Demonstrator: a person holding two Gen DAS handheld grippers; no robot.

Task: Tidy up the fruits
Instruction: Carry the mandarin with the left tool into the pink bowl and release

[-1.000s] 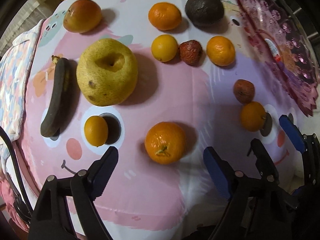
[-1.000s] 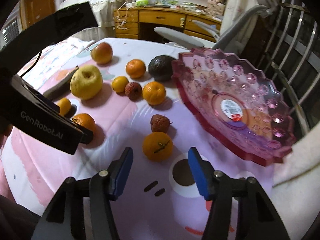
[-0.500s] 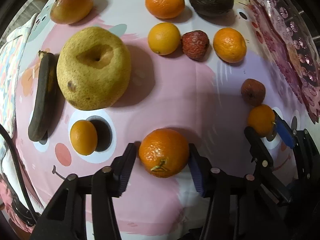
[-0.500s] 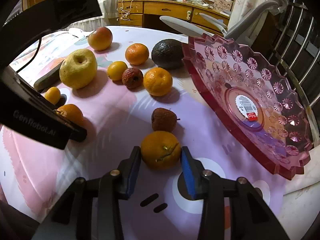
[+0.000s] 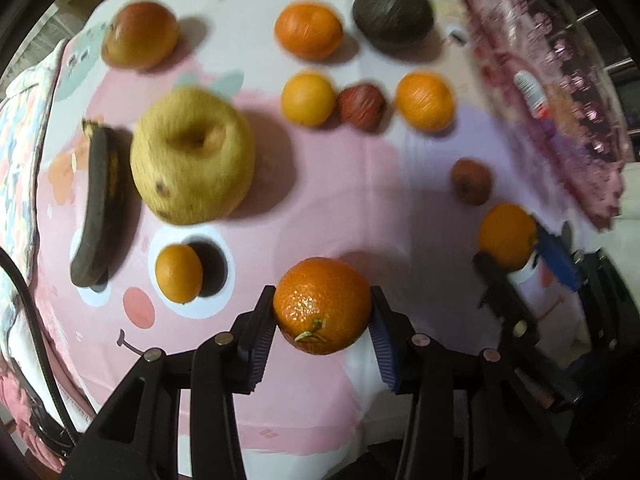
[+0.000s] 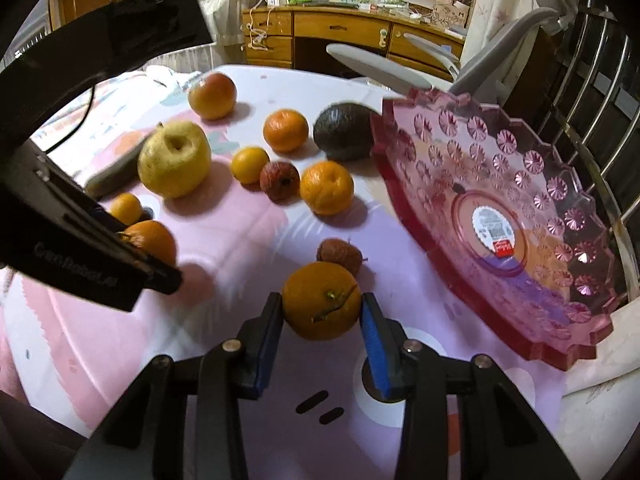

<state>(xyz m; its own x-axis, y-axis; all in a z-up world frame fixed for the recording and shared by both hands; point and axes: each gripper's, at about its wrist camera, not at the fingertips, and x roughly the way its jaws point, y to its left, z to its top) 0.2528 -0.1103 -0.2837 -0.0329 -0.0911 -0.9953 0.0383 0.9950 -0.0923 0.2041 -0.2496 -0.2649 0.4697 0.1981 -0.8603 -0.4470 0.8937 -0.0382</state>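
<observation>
Gripping one orange per hand. My left gripper is clamped on the near orange, pads touching both its sides; my right gripper is clamped on the split-skin orange the same way. Cannot tell if either fruit is off the surface yet; the left view is blurred.

Progress, my read: barely started. The pink dish holds no fruit, only its sticker shows. Still loose on the cloth:
- yellow pear with the black banana just beside it
- small orange
- reddish mango
- far orange and avocado
- a row of yellow citrus, red lychee, orange
- brown lychee, just behind my right-hand orange

Room: the dish sits at the right of the surface, tilted up toward me, with its raised scalloped rim between my right gripper and the bowl. I'd guess I have to go up and over that rim. Metal rails stand close behind the dish, so little room to overshoot. The two grippers are near each other, and the left one must cross the right's path to reach the dish. Middle of the cloth is open.
</observation>
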